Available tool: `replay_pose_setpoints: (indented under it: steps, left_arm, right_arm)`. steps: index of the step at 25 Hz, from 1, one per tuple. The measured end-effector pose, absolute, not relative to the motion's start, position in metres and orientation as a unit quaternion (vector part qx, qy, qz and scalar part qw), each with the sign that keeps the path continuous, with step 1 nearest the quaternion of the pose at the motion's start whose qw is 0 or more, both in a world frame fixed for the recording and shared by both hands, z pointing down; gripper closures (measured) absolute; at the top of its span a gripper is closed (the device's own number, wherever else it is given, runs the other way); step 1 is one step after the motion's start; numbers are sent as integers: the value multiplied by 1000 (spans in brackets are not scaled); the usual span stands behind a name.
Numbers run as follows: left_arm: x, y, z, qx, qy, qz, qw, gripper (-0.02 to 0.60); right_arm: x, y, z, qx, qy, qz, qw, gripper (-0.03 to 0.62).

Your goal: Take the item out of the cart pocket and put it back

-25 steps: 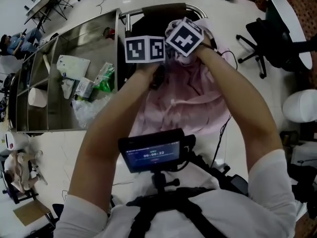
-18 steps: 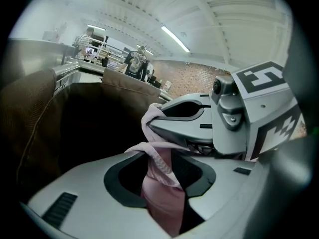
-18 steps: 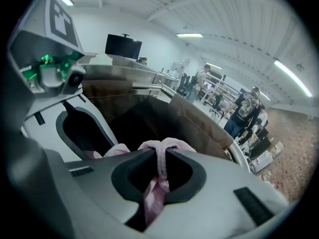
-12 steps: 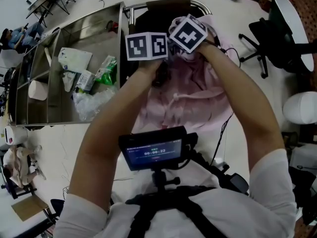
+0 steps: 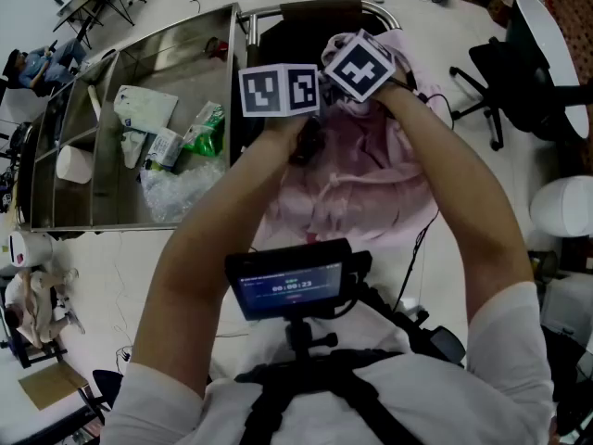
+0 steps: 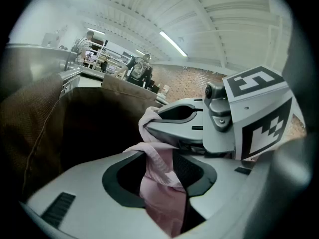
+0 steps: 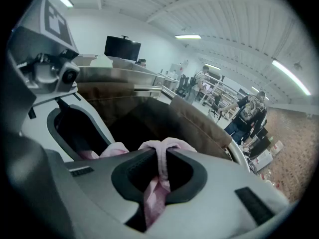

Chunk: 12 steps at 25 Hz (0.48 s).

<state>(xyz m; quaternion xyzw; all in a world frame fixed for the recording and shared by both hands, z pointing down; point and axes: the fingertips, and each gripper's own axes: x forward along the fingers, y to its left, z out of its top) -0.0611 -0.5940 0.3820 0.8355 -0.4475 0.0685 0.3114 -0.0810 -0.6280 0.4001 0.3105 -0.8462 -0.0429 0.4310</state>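
Head view, with the two gripper views. The person's arms reached forward over a pink garment [image 5: 357,179], which lay bunched at the mouth of the brown cart pocket [image 5: 310,17] and spread from there toward the near side.

Left gripper [image 6: 162,164]: the jaws were opening. A fold of the pink garment hung down through the gap between the dark pads, which stood apart on either side of it and did not press on it.

Right gripper [image 7: 160,164]: the jaws were clenched on a thin pinch of the same garment. The cloth rose above the pads in a small hump and hung below them as a narrow strip. In the left gripper view this gripper lay just beyond the left one, cloth caught at its tip.

Both gripper views looked over the cloth into the pocket's dark interior, with its brown fabric rim on the far side. In the head view the two marker cubes sat side by side above the pocket's mouth, the left one [image 5: 278,91] just left of the right one [image 5: 359,65].

Left of the pocket lay the steel cart tray [image 5: 176,49], holding a white packet [image 5: 145,109], a green packet [image 5: 206,128] and crumpled clear plastic [image 5: 181,191]. A small screen [image 5: 292,281] sat on the chest mount at the near side. A black office chair [image 5: 519,77] stood at the far right.
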Motion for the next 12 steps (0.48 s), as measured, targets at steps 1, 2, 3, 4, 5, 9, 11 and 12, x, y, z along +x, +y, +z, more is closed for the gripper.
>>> replay_pose_setpoints:
  steps: [1,2,3,4,5,9,11,12]
  left_arm:
    - [-61,-594,381,835,-448,67,310,407]
    - [-62,-594,380,835,-450,65,309,408]
    - [-62,-594,379,835,-451,63,308,408]
    - [-62,-594,377,835,-452,62,307,408]
    - [-63,-594,376,835,-454,60,305,407]
    - [-64,-592,367,835,-459,55,299,405]
    - [-65,-591,363,834,-463,55,294,402]
    - [-66,-591,360,834,-465,55,291,402]
  right_arm:
    - [-81,-629,399,312,-847,-42,429,569]
    - [-80,-630,399,314,-847,-41,426,568]
    - [-80,-630,398,316,-849,-38,423,568]
    - [-80,-631,397,316,-851,-34,419,568]
    - [-80,-631,396,316,-852,-29,415,568]
    - [-77,-633,391,325,-854,-16,405,557]
    - [-74,-635,389,332,-852,-13,405,549]
    - [-71,-636,390,336,-850,-11,407,549]
